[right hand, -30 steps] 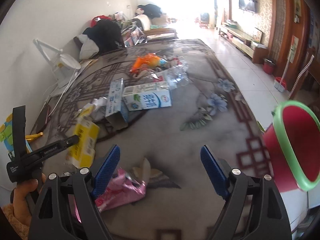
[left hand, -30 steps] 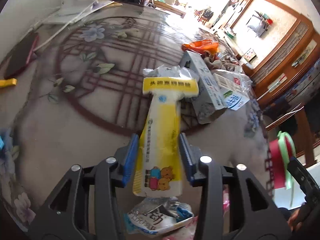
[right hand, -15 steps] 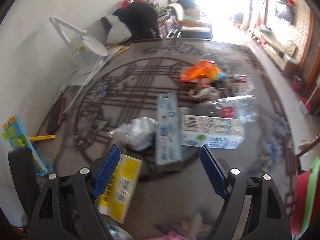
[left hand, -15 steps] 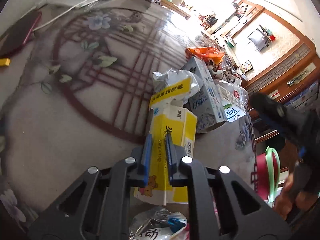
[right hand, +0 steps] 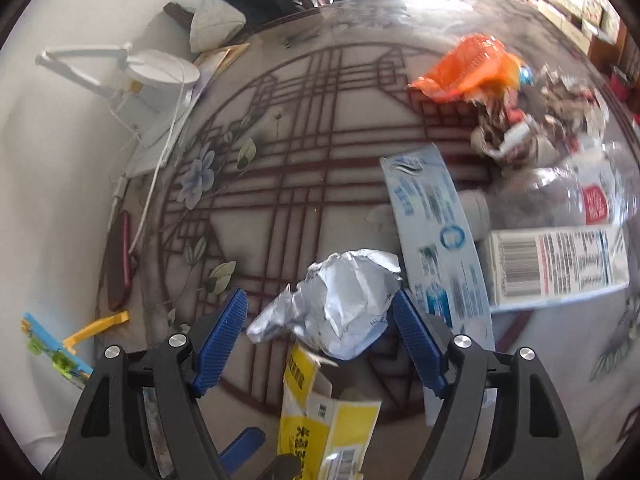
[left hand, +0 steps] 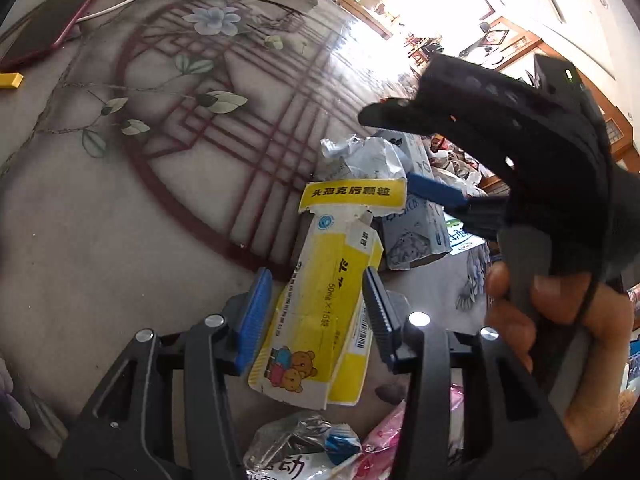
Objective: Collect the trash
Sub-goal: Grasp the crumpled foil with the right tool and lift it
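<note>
Half a second earlier the yellow medicine box [left hand: 320,320] was pinched flat between the blue ribbed pads of the left gripper [left hand: 316,308]; now the jaws are opening, the pads are parted at either side of the box, and the creased cardboard, its torn flap bent back, lies on the glossy patterned table [left hand: 120,220]. The right gripper [right hand: 320,336] has been brought over the crumpled silvery wrapper [right hand: 336,304], which is straddled, not yet pressed, by its closing jaws. A long pale-blue carton [right hand: 436,232] lies just beside.
</note>
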Demonstrator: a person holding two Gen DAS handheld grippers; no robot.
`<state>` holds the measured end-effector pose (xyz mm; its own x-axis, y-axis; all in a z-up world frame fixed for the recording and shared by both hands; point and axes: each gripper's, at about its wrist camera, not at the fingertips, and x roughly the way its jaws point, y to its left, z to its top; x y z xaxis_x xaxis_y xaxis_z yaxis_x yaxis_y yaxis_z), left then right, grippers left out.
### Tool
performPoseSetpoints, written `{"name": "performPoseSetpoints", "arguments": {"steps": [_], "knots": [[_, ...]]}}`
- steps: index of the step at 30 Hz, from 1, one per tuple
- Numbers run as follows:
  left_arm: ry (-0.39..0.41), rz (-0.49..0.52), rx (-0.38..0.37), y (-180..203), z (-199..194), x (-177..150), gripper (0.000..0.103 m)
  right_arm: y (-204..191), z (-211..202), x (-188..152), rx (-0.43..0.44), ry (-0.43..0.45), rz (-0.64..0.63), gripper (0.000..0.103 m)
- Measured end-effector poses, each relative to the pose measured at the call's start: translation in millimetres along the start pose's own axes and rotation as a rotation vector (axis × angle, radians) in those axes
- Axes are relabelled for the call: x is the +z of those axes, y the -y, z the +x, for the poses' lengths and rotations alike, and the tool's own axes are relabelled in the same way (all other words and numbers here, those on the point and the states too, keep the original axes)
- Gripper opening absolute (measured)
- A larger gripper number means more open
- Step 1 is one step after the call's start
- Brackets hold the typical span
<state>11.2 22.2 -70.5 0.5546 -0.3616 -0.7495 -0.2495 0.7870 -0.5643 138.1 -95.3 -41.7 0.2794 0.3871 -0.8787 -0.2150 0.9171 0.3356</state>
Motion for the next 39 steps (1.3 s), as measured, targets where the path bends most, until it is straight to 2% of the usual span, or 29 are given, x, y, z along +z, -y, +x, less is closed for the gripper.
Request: {"name": "performPoseSetpoints", "arguments": {"steps": [1,3,8,9,15,18,22,24,28,30,31,32,36,39], "knots": [[0.001,-0.005,0.001,-1.1,0.6,0.7,0.045,-3.9,3.5,1.2,-0.006,-0.012,-0.018,0.052],[-0.001,-0.009,0.006,-1.6,0.9,1.1,0.045,-6.7,10.5,2.2,-0.013,-0.04,-0.037,0.03],[-0.008,-0.001,0.0,1.2,3.2,0.2,0.048,-3.5,0.7,-2.3,0.001,0.005,-0.066,0.021],[-0.009,0.002,-0.003,2.2,3.5,0.2,0.048,-1.4,-9.6,-3.6,0.014,0.037,-0.072,0.011],[-0.031,0.058,-0.001,13.5,10.2,-4.7,0.048,13.7,-81.6,-19.5,-0.004,0.233,-0.116,0.011],[-0.049,0.085,0.022,21.3,15.7,-10.9,0.051,25.1,-114.0,-39.2,-0.015,0.292,-0.143,0.011],[-0.049,0.112,0.062,24.3,24.5,-11.6,0.058,38.7,-137.7,-68.1,-0.023,0.313,-0.161,0.011],[-0.043,0.134,0.051,28.5,21.6,-13.3,0.064,46.4,-146.1,-81.7,-0.029,0.324,-0.154,0.011],[-0.047,0.211,0.099,39.2,25.4,-18.2,0.066,61.0,-154.0,-105.4,-0.025,0.342,-0.108,0.011],[-0.042,0.247,0.123,43.7,29.3,-22.8,0.064,65.7,-156.9,-116.7,-0.029,0.347,-0.094,0.012],[-0.042,0.26,0.135,46.3,31.5,-23.7,0.061,66.6,-158.3,-121.9,-0.038,0.352,-0.094,0.012],[-0.044,0.278,0.141,48.6,33.0,-24.7,0.052,67.3,-160.7,-127.5,-0.046,0.358,-0.097,0.012],[-0.046,0.291,0.122,52.5,34.0,-26.2,0.051,67.6,-165.8,-145.5,-0.07,0.375,-0.103,0.012],[-0.013,0.318,0.115,56.2,26.3,-27.3,0.051,70.2,-166.8,-154.4,-0.07,0.379,-0.089,0.012]]}}
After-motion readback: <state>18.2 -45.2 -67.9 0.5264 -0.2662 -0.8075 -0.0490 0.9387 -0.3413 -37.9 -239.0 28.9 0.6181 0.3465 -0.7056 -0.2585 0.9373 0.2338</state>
